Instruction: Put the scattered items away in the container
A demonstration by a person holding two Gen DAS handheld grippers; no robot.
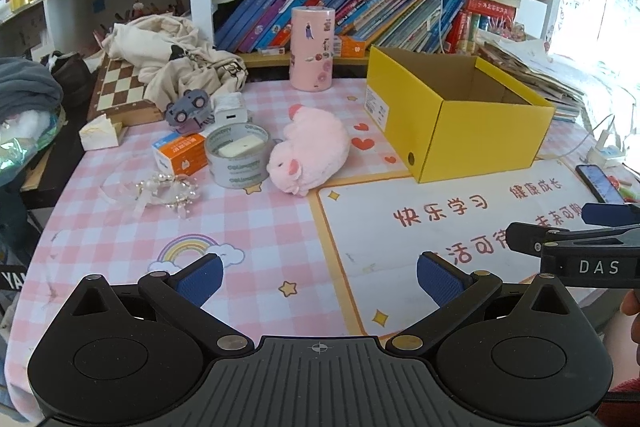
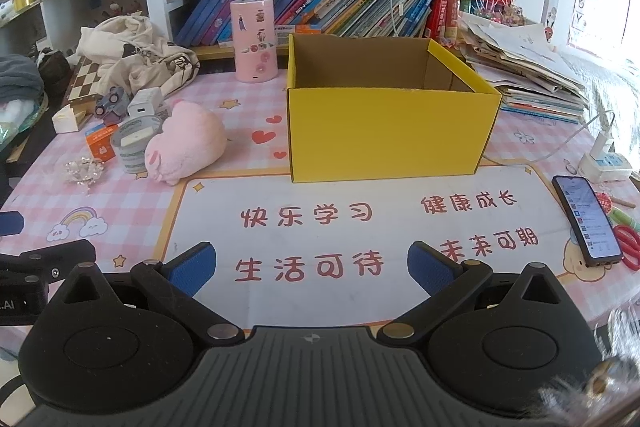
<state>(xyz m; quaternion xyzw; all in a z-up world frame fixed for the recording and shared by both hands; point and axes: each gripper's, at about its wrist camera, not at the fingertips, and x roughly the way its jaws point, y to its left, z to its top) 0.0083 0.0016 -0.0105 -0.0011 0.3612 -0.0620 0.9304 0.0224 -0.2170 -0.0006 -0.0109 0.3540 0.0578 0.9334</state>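
yellow box waiting empty, clutter not yet touched

yellow box (image 2: pixel 394 131) is sitting open-topped toward the back of the bench (image 2: pixel 360 291), and its visible interior is showing nothing inside. the scattered items are clustering well to its left: pink plush pig (image 1: pixel 310 149), tape roll (image 1: pixel 238 155) with a small pale block resting in its core, orange carton (image 1: pixel 180 153), toy car (image 1: pixel 188 109) and beaded trinket (image 1: pixel 166 193). left hand-held gripper (image 1: pixel 320 281) and right hand-held gripper (image 2: pixel 312 267) are both hovering wide and carrying nothing. judging by this, the first pick is pending; the plush pig, nearest the box, is looking like the easiest reach for the left one.
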